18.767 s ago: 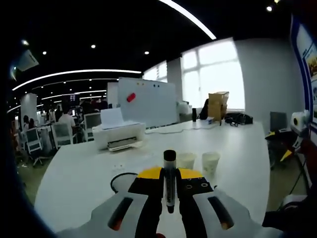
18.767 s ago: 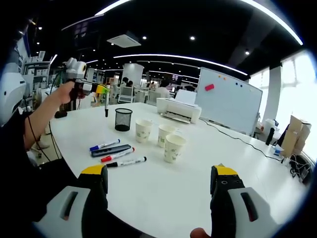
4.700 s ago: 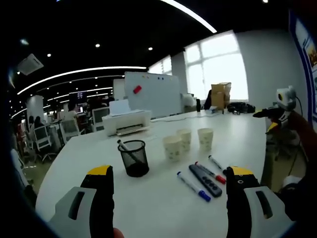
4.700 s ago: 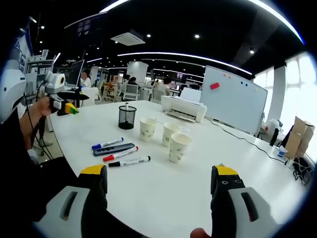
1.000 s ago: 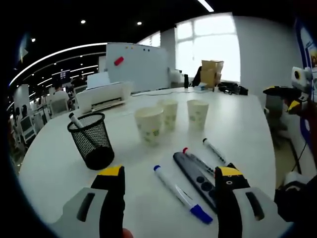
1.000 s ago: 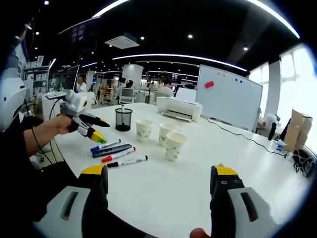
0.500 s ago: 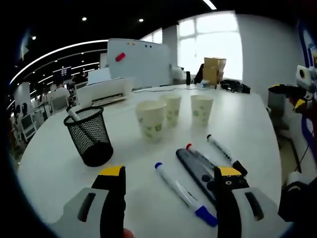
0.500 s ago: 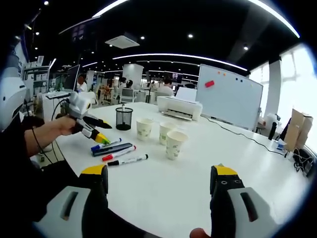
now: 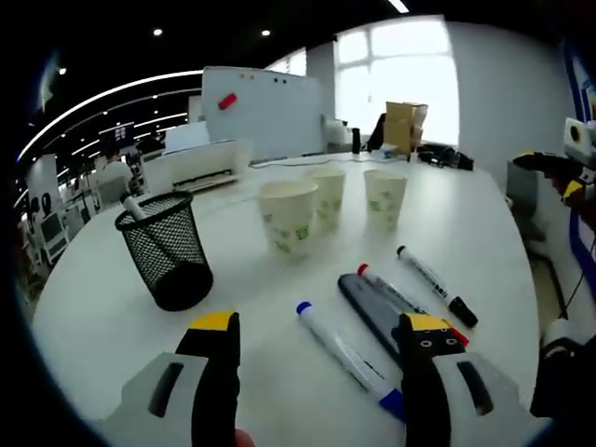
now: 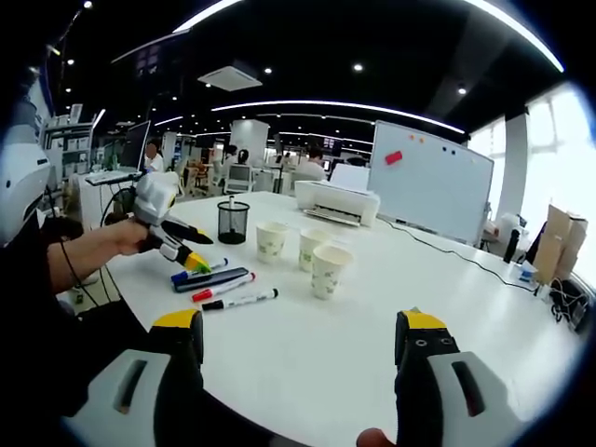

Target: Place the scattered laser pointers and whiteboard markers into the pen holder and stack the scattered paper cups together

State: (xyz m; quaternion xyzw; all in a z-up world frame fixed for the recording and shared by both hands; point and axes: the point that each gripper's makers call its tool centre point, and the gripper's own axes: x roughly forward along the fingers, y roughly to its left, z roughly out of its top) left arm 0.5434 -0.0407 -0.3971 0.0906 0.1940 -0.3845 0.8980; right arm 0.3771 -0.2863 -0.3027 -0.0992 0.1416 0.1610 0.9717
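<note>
Left gripper (image 9: 319, 331) hovers low over the white table (image 9: 93, 317) with jaws spread wide and nothing between them, straddling the blue-capped marker (image 9: 346, 356), whose near cap lies close beside the right jaw tip. Just past it, dark grey laser pointer (image 9: 374, 313) with round buttons, lying parallel, its near end hidden behind the same jaw. Touching along the pointer's far side, red-capped marker (image 9: 391, 291) (mostly covered, only the cap and a strip of white barrel showing). Slightly apart to the right, black-capped marker (image 9: 435, 284). Off to the left, black mesh pen holder (image 9: 167, 250), upright, with one marker (image 9: 131, 207) leaning inside, only its top visible over the rim. Farther back, three paper cups (image 9: 288, 216) standing upright and unstacked, green print too small to read.

Right gripper (image 10: 296, 346) held well back from the table edge, jaws wide apart, empty. Seen from there: left gripper tips over the blue-capped marker (image 10: 203, 270), pen holder (image 10: 230, 223) beyond, cups (image 10: 327, 270) to the right.
</note>
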